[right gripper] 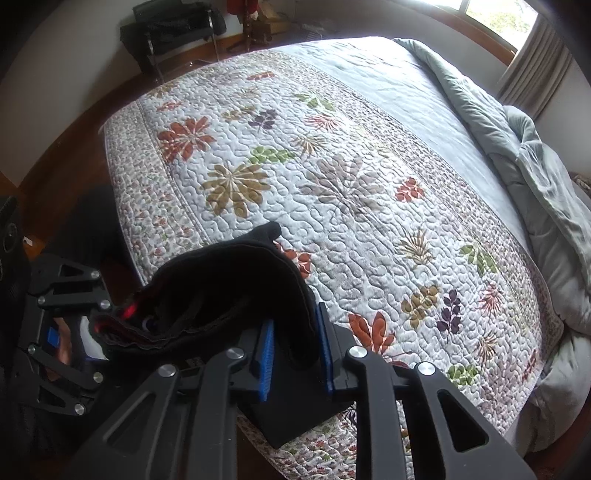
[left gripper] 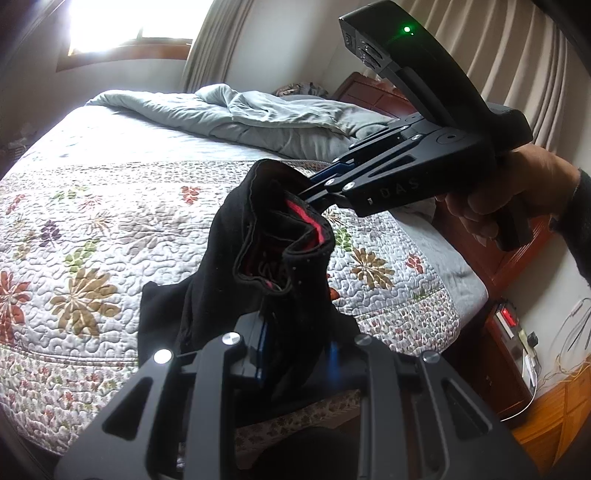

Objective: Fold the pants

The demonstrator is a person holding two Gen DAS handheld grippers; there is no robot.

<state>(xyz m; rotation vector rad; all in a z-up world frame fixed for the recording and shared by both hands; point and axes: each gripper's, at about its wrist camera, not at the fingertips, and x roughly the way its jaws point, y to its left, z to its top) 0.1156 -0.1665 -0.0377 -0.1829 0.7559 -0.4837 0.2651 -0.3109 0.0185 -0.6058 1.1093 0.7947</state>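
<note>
The black pants (left gripper: 258, 258) with a red inner waistband hang bunched above the floral quilt (left gripper: 92, 221). My left gripper (left gripper: 295, 354) is shut on the pants' near edge, its pads hidden in the fabric. My right gripper (left gripper: 314, 192) comes in from the right and pinches the far side of the waistband. In the right wrist view the pants (right gripper: 229, 288) sit between the blue pads (right gripper: 266, 354), with the right gripper (right gripper: 295, 354) clamped on the cloth. The left gripper (right gripper: 66, 321) shows at the left, holding the other side.
A grey duvet (left gripper: 258, 114) lies bunched at the head of the bed. A wooden headboard (left gripper: 373, 92) and a nightstand (left gripper: 506, 332) with cables stand at the right. A dark bench (right gripper: 170, 26) stands on the wooden floor beyond the bed's foot.
</note>
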